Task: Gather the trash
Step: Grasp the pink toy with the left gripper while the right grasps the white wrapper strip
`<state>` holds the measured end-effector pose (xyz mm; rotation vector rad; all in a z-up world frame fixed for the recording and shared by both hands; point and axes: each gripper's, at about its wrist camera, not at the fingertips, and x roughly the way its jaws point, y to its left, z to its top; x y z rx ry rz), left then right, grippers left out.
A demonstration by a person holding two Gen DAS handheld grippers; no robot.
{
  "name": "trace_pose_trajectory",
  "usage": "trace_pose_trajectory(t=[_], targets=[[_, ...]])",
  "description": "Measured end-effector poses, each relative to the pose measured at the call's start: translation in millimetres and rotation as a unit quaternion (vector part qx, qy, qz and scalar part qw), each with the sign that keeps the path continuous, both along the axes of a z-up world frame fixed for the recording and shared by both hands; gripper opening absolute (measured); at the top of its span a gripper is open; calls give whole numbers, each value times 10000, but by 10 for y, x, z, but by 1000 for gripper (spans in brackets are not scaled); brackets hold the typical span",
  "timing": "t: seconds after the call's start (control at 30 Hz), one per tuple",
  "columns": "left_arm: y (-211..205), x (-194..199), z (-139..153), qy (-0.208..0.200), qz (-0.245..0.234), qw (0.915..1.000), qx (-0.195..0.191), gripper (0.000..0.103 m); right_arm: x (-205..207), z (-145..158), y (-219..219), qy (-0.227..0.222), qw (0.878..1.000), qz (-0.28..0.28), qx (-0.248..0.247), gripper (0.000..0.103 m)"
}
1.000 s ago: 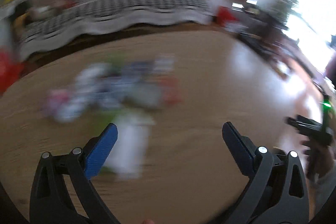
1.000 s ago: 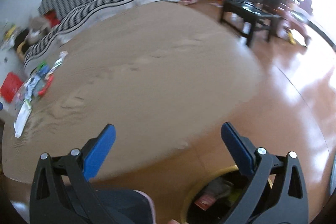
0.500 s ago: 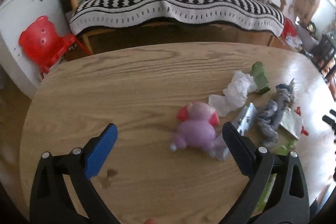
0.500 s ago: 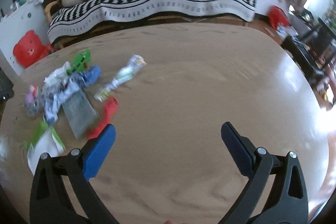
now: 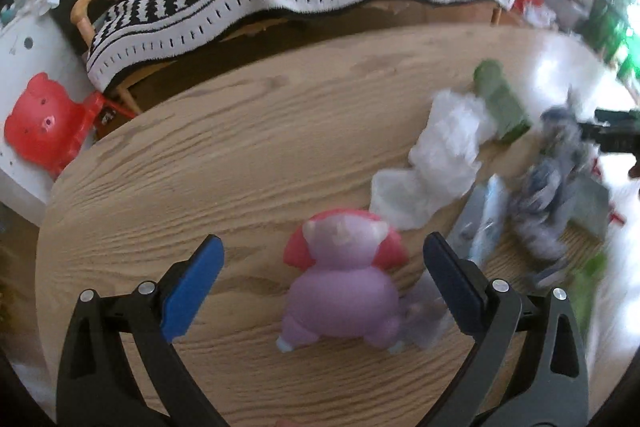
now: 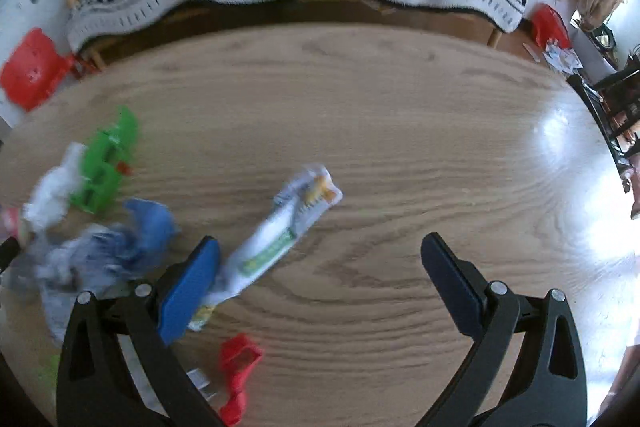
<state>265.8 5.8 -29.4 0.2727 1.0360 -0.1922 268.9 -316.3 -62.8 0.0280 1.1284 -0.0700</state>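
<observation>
Two hand-held grippers hover released over trash strewn on the wooden counter (image 6: pixel 400 115).

Left hand-held gripper (image 5: pixel 322 275) has its jaws spread wide around a pink-and-purple pig toy (image 5: pixel 344 283), not touching it; white crumpled paper (image 5: pixel 436 163) and a green piece (image 5: pixel 502 103) lie beyond. Right hand-held gripper (image 6: pixel 320 277), also spread, has a white wrapper (image 6: pixel 280 231) just beside its left finger; a red scrap (image 6: pixel 238 371) lies below it.
</observation>
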Motion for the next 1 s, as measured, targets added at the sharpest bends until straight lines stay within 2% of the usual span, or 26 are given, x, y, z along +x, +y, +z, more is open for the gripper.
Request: trace_pose_trajectory(t=[0.07,0.33,0.57,0.67,0.7,0.73,0.77,0.9,1.0], targets=[[37,10,-86,60,44,9999,111,97,-12,-8,-30,-30,10000,73,-8,97],[241,76,-197,354,236,9981,-451,97,-58,-7,-110,-92,9994,319,-1,98],[264,40,-208,121,-9,9987,-501,98,-86,-13,-96,-98,9996,268,-12,98],[278,46,-205,126,-150,9984,-537,95,-89,0,-70,-26,9987,501,3,98],[283,30,-184,40,-168,9983,-561,73,-123,25,-52,-146,9979,626,25,87],[291,1,-134,-137,-135,9982,-572,51,-165,85,-41,-322,9967,743,23,29],[305,6,-122,-124,15,9984,-558,49,-187,114,-51,-267,9975,662,4,8],[307,-64,-30,-159,167,9973,-701,44,-352,181,-158,-466,9974,526,158,7],[261,-160,194,-409,158,9974,-579,44,-501,451,-364,-798,9959,229,347,8]])
